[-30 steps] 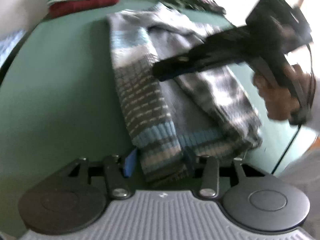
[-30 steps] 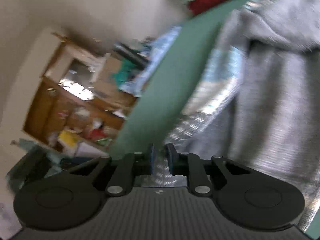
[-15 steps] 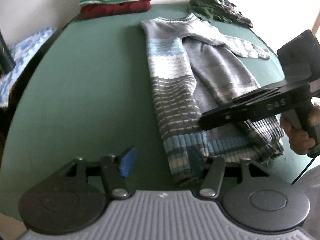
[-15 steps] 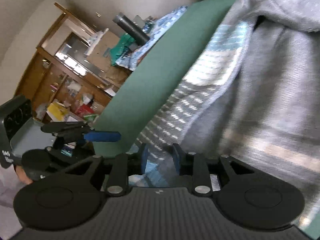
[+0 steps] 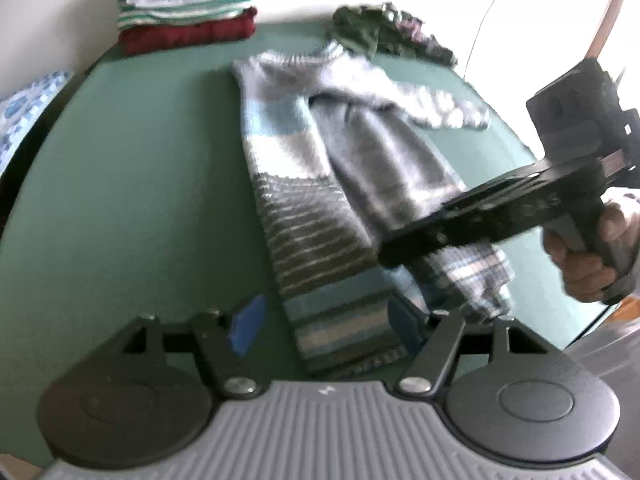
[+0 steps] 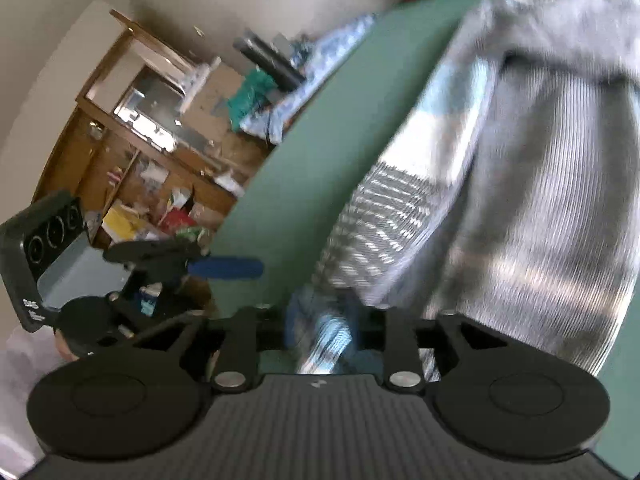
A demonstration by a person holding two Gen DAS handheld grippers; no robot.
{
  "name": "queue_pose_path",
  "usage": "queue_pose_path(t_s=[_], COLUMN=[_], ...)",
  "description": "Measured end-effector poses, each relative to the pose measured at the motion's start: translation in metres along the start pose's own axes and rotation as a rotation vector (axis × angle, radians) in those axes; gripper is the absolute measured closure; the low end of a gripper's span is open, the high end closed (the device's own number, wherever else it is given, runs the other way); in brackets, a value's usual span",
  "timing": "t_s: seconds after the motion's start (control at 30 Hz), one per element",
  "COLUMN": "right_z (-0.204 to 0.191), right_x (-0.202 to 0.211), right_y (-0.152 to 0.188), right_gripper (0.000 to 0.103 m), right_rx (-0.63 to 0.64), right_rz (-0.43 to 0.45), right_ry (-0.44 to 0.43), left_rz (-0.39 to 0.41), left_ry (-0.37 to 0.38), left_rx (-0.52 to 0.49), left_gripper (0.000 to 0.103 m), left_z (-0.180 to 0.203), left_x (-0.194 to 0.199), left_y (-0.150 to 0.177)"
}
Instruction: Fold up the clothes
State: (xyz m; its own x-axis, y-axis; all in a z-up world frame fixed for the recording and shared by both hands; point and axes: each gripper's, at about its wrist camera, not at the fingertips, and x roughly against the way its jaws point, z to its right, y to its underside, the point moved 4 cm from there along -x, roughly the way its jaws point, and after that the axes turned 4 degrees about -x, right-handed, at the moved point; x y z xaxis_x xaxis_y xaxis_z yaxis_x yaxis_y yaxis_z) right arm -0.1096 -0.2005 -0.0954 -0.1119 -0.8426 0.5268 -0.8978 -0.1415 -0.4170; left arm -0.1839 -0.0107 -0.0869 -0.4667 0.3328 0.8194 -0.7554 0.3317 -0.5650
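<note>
Nearest, at the hem of the striped sweater (image 5: 320,184): left gripper (image 5: 324,326) opening wide, blue pads apart on either side of the ribbed band, pressing nothing. Just right of that same hem, right gripper (image 6: 326,322) opening too, narrower, a fold of the blue-and-white rib between its pads, seemingly no longer pinched. Sweater lying on the green counter (image 5: 132,200), hem near, collar far, one half already folded over lengthwise, a sleeve trailing off to the right.

Probably soft, thick knit: light but floppy, prone to stretch and sag if lifted by one point. Best taken at the ribbed hem corners, both at once, where the band is firmer. Beyond the collar: a crumpled dark green garment (image 5: 372,36) and, to the left, a folded stack (image 5: 184,12).
</note>
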Motion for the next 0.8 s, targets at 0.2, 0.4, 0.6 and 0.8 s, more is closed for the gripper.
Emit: queue_pose_path(t_s=[0.2, 0.4, 0.6, 0.8], right_z=[0.003, -0.001, -0.003, -0.004], right_x=[-0.005, 0.000, -0.031, -0.026], right_y=[0.016, 0.002, -0.004, -0.015], right_gripper=[0.071, 0.074, 0.080, 0.072], right_rx=[0.024, 0.029, 0.053, 0.043], right_rz=[-0.034, 0.033, -0.004, 0.062], right_ry=[0.075, 0.056, 0.105, 0.142], left_rz=[-0.028, -0.001, -0.049, -0.019], left_ry=[-0.041, -0.004, 0.039, 0.091], left_rx=[-0.061, -0.104, -0.140, -0.163], left_gripper=[0.032, 0.032, 0.027, 0.024], left_z=[0.005, 0.022, 0.036, 0.044], left_x=[-0.007, -0.013, -0.040, -0.036], left_y=[0.005, -0.004, 0.007, -0.005])
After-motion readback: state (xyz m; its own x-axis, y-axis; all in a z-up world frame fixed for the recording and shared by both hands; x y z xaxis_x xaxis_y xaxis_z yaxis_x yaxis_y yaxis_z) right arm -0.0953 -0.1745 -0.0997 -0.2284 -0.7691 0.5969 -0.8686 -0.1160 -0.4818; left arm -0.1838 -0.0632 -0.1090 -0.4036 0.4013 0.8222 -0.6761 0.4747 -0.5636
